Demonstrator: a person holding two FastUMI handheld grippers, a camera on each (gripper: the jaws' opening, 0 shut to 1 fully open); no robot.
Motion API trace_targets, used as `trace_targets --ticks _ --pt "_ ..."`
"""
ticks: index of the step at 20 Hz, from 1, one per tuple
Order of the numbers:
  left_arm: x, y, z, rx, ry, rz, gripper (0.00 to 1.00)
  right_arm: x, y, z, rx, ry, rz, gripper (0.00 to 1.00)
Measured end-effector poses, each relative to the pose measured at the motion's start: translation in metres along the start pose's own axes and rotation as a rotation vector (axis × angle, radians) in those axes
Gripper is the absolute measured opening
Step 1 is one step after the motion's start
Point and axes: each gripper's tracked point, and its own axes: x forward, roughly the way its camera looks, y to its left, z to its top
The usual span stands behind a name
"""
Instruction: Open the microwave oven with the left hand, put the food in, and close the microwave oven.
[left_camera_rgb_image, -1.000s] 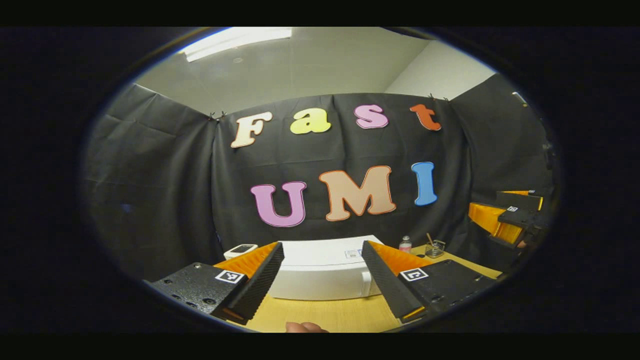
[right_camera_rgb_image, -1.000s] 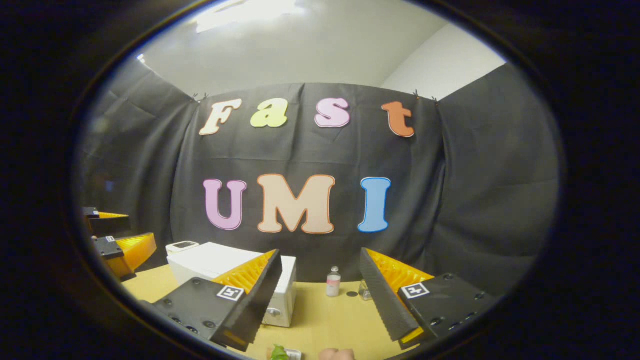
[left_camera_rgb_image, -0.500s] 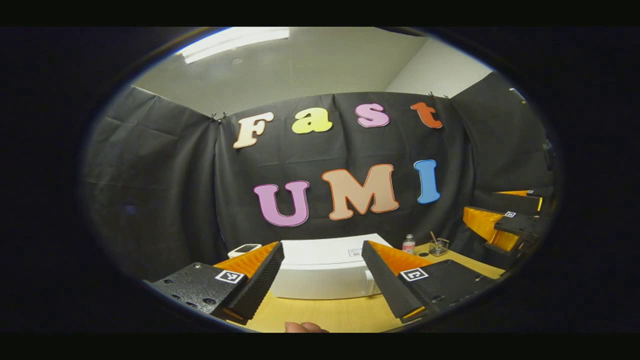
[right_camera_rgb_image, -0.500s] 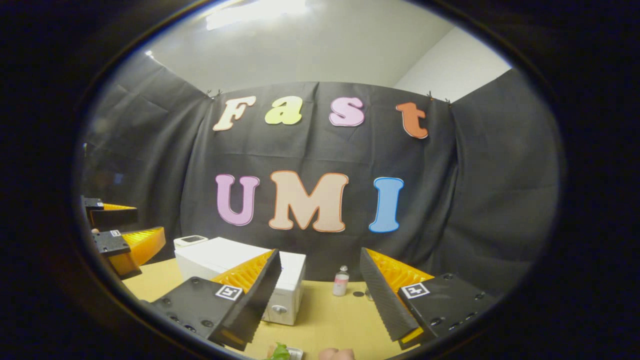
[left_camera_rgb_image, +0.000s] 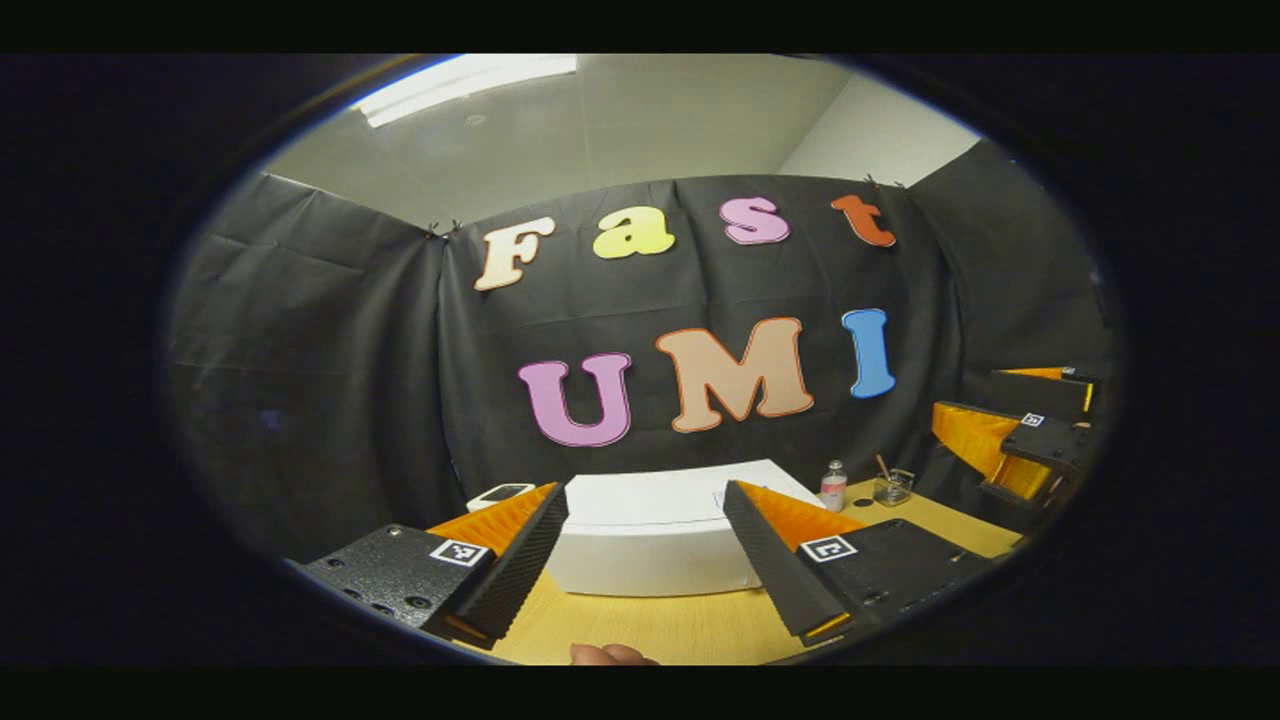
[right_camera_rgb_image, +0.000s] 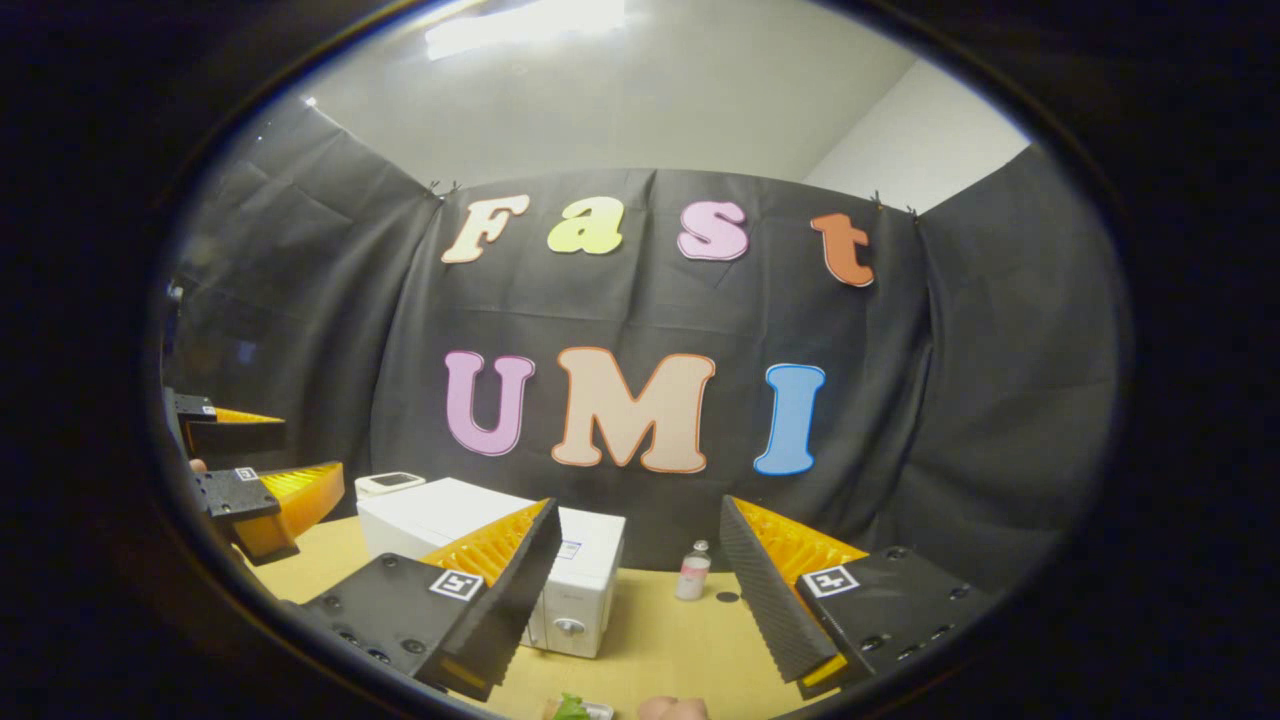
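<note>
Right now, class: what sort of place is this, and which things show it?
Probably a staged recording booth: black cloth wall, a wooden table with a white microwave oven, and a small bottle.

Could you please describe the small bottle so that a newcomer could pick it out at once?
Start at the white microwave on the wooden table, before the black wall. To its right, standing apart near the wall, is the bottle. Its pink band sets it apart from the clear glass jar with a stick beside it.

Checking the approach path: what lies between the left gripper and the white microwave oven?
In the left gripper view, just bare wooden tabletop lies between the open left gripper and the closed white microwave oven.
</note>
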Motion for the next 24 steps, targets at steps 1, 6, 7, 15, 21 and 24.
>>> trace_targets --ticks 1,6,7,15,21,24 --pt "0.001 0.000 -0.002 -0.002 0.001 0.003 0.98 0.001 0.000 -0.002 -0.005 0.001 0.000 0.96" --pt "0.019 -0.013 -0.048 -0.010 0.065 -0.015 0.98 -0.007 -0.005 -0.002 -0.001 -0.003 -0.003 0.96" --pt "0.026 -0.017 -0.059 -0.009 0.077 -0.020 0.98 -0.009 -0.009 -0.002 -0.005 -0.008 -0.008 0.96" --pt "0.076 -0.075 -0.173 -0.097 0.332 -0.091 0.98 -0.026 -0.037 0.003 -0.066 -0.032 -0.067 0.96" --pt "0.102 -0.112 -0.238 -0.095 0.500 -0.137 0.98 -0.035 -0.065 0.005 -0.071 -0.035 -0.126 0.96" --pt "0.112 -0.125 -0.258 -0.107 0.542 -0.147 0.94 -0.035 -0.073 0.007 -0.036 -0.043 -0.141 0.96"
